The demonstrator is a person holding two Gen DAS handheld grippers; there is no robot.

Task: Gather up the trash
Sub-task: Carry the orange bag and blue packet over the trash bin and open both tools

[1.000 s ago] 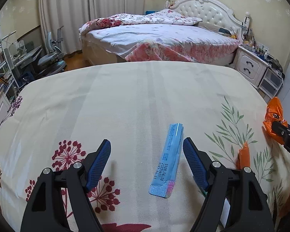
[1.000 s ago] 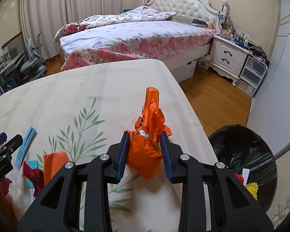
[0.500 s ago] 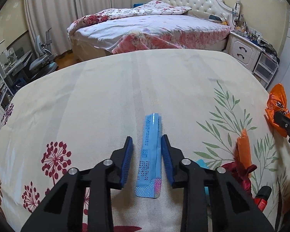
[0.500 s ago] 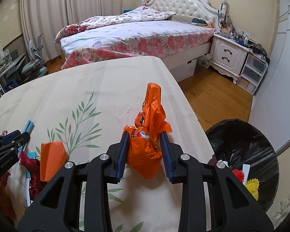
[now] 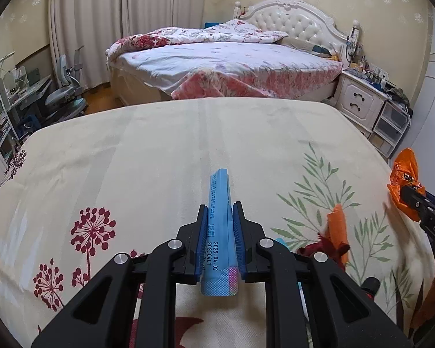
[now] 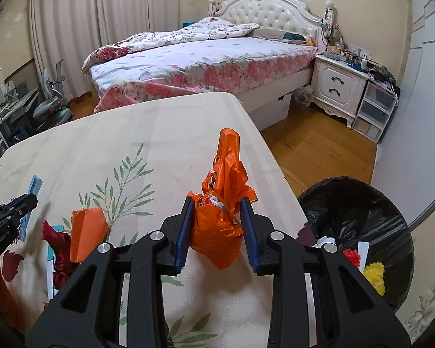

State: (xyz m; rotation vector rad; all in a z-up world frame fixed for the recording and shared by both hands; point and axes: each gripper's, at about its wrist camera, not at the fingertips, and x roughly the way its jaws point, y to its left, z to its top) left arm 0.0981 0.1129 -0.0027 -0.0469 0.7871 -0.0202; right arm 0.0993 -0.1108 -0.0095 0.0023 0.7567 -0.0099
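Showing black trash bin (image 6: 359, 223), right view only, orange wrapper (image 6: 220, 203)

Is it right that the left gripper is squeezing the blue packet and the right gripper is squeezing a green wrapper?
Not quite. The left gripper does squeeze the blue packet, but the right gripper's wrapper is orange, not green, as the right wrist view shows.

Between the blue pads of the black left gripper (image 5: 219, 213) sits a light blue sachet (image 5: 219, 232) with dark print. Beneath it, a cream cloth (image 5: 159, 156) shows maroon flower heads left and green leaf sprays right. The right gripper (image 6: 216, 207), black with blue pads, frames a crumpled orange wrapper (image 6: 220, 203); a black bin bag (image 6: 359, 217) lies to its right.
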